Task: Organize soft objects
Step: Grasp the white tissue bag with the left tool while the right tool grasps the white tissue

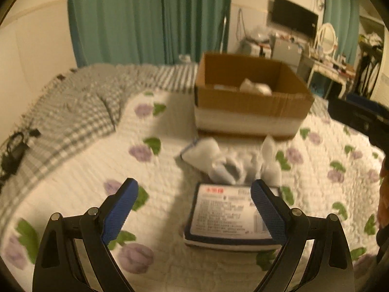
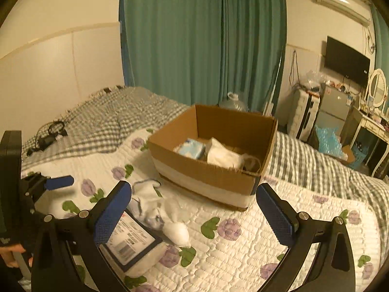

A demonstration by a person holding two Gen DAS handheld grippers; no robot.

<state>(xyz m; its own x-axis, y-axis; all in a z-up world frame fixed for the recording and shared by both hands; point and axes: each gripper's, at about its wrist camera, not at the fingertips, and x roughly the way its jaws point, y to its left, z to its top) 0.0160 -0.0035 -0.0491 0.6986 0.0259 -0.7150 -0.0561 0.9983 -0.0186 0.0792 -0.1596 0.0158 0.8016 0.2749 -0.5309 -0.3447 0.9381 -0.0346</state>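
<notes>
On quilted bedspread (image 1: 85, 185), crumpled white socks (image 1: 233, 163)

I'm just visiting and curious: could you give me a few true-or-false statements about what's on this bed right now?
1. The cardboard box already holds soft items. True.
2. The left gripper is clamped on the labelled packet. False: its fingers are spread apart and hold nothing.
3. White socks lie on the quilt between packet and box. True.
4. The curtains are red. False: they are green.
</notes>
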